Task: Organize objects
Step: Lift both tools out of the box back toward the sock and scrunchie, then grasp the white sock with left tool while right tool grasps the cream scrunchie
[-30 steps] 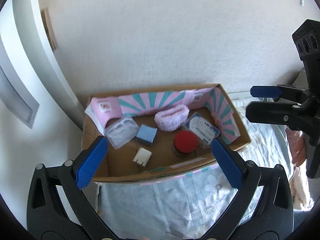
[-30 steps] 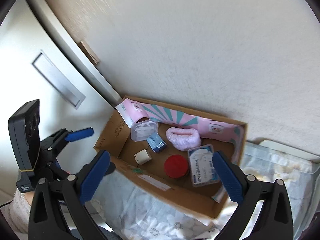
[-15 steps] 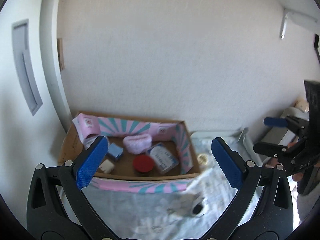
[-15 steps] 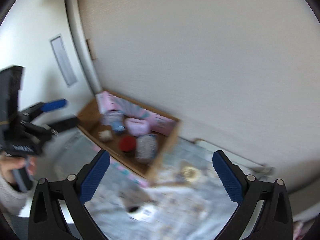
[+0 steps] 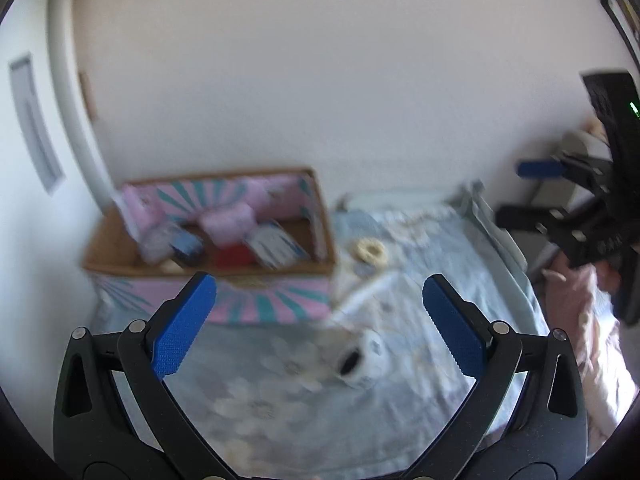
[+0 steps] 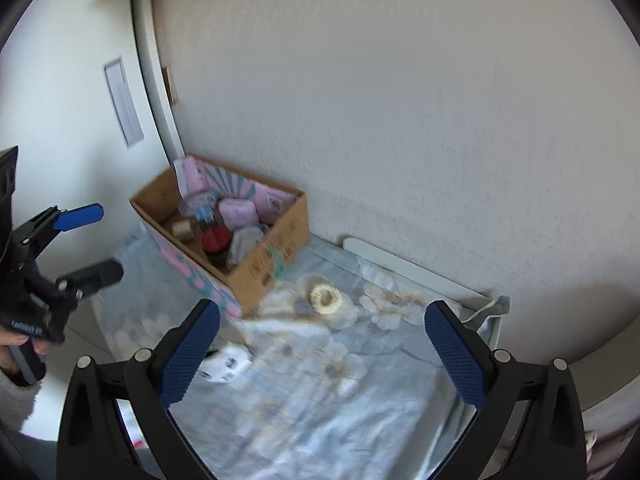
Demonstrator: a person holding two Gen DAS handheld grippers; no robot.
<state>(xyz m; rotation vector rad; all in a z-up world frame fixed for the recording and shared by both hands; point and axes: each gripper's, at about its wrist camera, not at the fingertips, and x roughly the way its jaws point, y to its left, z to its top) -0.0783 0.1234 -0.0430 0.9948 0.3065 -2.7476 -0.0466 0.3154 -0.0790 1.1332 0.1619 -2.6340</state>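
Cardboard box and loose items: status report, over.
Both grippers, left and right, open, empty. Cardboard box loaded. Cream ring and white object loose on cloth. Path clear.

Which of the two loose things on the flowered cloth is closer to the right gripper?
The small white object, lying beside the right gripper's left fingertip. The cream ring lies farther off, next to the cardboard box.

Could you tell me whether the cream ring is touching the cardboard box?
Apart: the right wrist view shows floral cloth between the cream ring and the cardboard box.
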